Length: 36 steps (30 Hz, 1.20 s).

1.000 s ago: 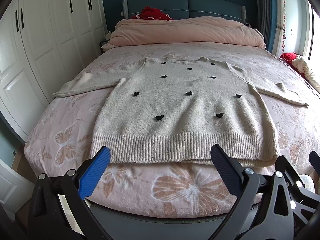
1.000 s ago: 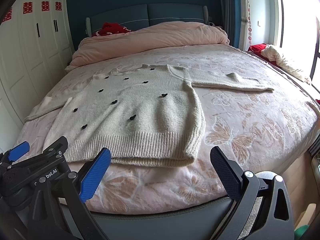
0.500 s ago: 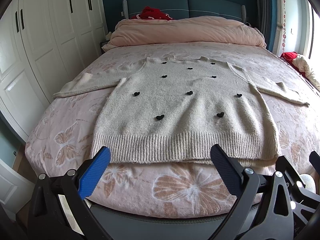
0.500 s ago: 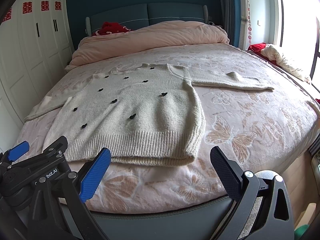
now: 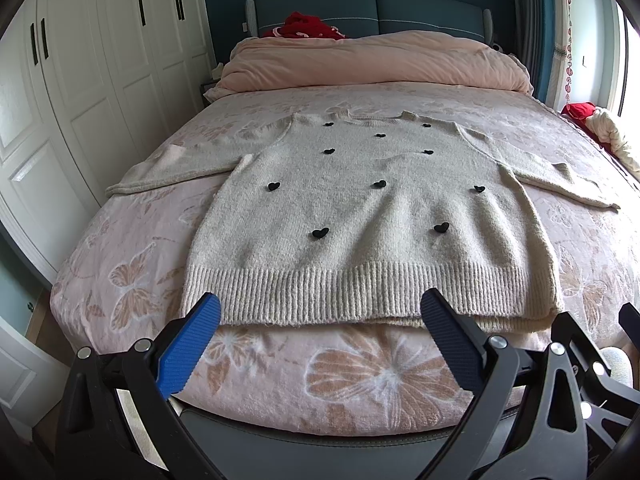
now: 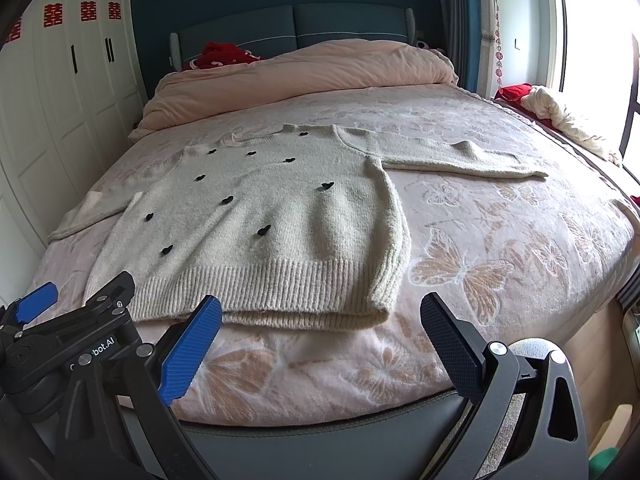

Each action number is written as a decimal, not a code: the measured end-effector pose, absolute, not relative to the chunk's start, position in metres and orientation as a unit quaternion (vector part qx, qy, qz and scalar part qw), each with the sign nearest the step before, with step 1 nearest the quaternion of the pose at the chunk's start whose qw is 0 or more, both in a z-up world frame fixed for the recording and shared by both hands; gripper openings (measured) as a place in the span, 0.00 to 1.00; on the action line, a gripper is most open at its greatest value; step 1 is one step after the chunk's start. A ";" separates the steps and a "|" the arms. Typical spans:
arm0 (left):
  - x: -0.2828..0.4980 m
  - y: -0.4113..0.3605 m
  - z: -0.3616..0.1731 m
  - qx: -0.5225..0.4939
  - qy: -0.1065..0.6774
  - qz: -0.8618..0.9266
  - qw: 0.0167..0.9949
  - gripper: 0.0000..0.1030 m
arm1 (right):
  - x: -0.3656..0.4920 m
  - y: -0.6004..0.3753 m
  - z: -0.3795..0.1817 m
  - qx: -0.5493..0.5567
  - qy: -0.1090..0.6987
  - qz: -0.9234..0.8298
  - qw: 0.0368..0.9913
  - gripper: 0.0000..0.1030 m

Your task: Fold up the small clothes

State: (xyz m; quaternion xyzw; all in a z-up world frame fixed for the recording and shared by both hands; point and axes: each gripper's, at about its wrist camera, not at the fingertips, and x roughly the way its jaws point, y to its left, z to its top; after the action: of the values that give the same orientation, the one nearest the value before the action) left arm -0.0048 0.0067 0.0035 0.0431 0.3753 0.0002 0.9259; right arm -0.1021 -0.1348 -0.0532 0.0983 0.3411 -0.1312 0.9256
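Right wrist: sweater's [image 6: 280, 216] left cuff indistinct.

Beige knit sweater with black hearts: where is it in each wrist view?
Left wrist: beige knit sweater with black hearts is centred, hem nearest the camera.
Right wrist: it lies left of centre.
Shared landmark: folded pink duvet at the bed's head.

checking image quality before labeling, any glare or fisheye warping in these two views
Right wrist view: the window is blown out to white at upper right, while the sweater stays evenly lit and sharp. Left wrist view: only slight glare at the right edge; the wardrobe doors bow from fisheye distortion. Both views have dark vignetted corners.
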 end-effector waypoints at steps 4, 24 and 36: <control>-0.005 0.006 0.004 0.043 0.376 0.001 0.926 0.95 | -0.101 -0.135 -0.053 0.098 0.342 -0.131 0.925 0.95; -0.005 0.007 -0.001 0.044 0.378 0.001 0.925 0.95 | -0.102 -0.137 -0.059 0.101 0.347 -0.131 0.923 0.95; -0.006 0.008 -0.004 0.044 0.379 0.002 0.924 0.95 | -0.101 -0.138 -0.063 0.103 0.349 -0.131 0.922 0.95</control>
State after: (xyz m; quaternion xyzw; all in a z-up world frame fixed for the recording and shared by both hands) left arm -0.0060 0.0079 -0.0043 0.0444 0.3793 0.0017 0.9242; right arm -0.1014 -0.1381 -0.0633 0.1025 0.3493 -0.1311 0.9221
